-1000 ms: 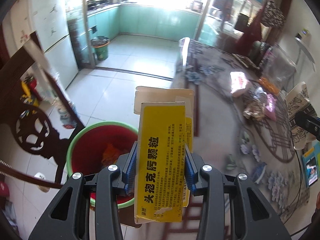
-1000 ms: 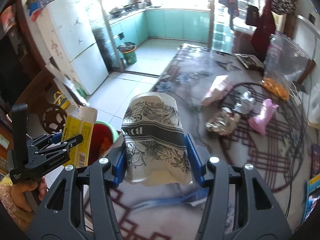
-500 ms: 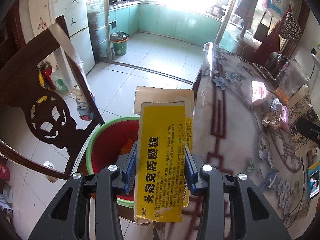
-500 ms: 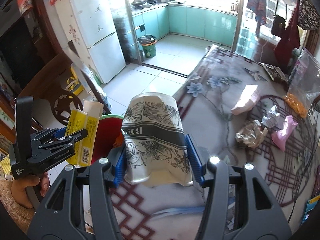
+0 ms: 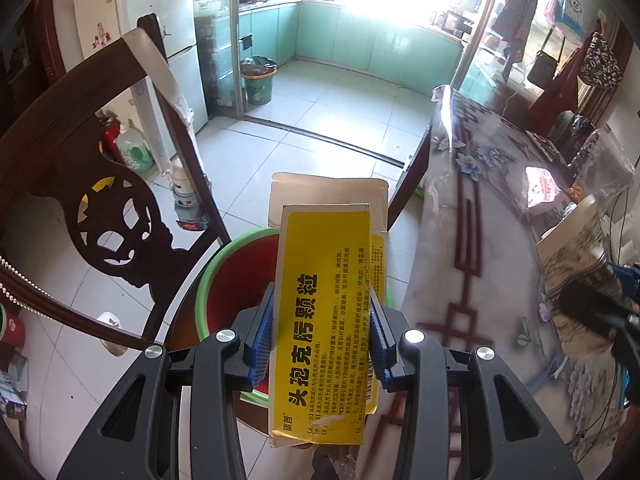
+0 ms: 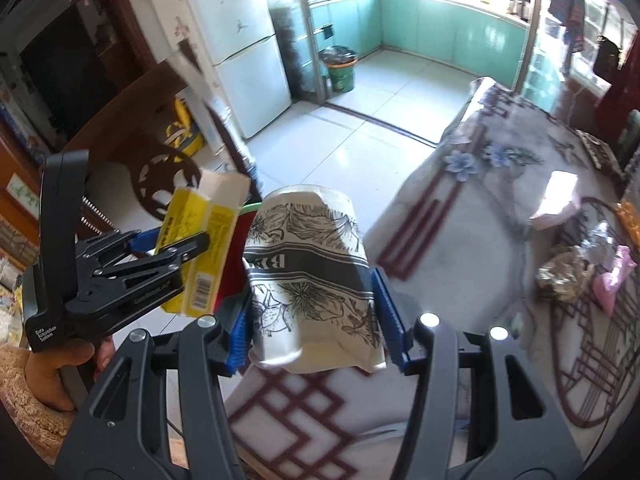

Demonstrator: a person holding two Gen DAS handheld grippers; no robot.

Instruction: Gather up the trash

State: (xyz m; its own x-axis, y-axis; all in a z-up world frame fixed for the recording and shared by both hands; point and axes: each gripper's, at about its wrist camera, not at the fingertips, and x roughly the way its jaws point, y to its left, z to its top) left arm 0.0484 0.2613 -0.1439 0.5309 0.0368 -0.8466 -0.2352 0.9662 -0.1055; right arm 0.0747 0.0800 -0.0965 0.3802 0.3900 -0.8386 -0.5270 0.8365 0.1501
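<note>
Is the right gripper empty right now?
No, the right gripper is clamped on a crumpled paper cup with a black floral print, its blue pads pressing both sides.

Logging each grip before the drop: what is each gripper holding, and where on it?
Left gripper clamps the yellow carton across its narrow sides near mid-length. Right gripper squeezes the crumpled paper cup across its side walls, near the rim end.

surface [image 6: 460,216]: flowered cloth under clear film, right of and beyond the right claw [image 6: 316,312] | on it, far right of claw: crumpled foil [image 6: 562,276], pink wrapper [image 6: 612,280], pale packet [image 6: 554,204] | floor [image 5: 320,128]: white tiles; red bin [image 5: 232,280] below left claw [image 5: 322,328]
</note>
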